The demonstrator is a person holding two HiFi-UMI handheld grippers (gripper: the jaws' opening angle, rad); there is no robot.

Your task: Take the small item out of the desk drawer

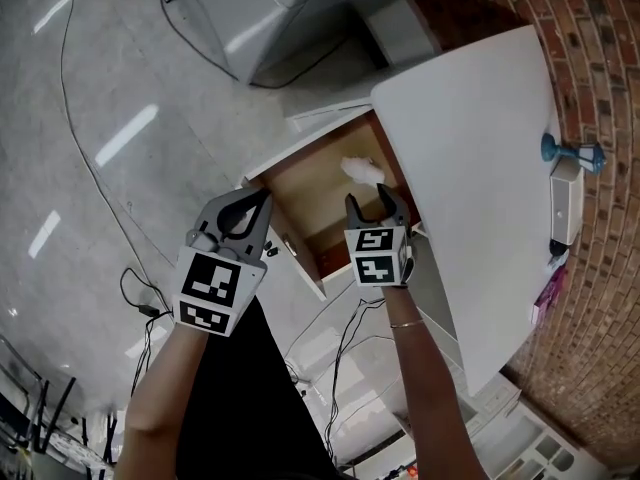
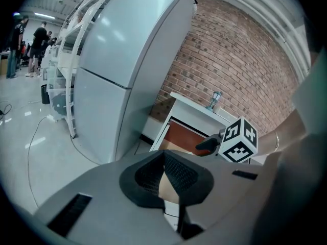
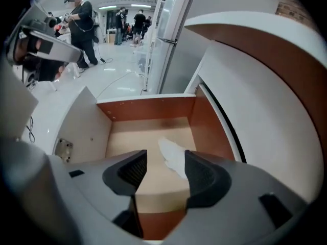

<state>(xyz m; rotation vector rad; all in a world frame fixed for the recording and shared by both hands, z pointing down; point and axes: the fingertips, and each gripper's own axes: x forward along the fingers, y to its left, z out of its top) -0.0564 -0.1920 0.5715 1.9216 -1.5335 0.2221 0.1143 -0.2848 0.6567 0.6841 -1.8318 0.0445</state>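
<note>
Jaws of the right gripper (image 1: 369, 200) stood wide apart and empty above the open drawer (image 1: 300, 183), touching nothing. Just ahead lay the small white item (image 1: 361, 169) (crumpled-looking) on the drawer floor. Left gripper (image 1: 265, 194) hung near the drawer front, tips together, empty.

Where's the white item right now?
The white item lies on the open drawer's floor, near its right wall, just ahead of the open right gripper in the head view.
</note>
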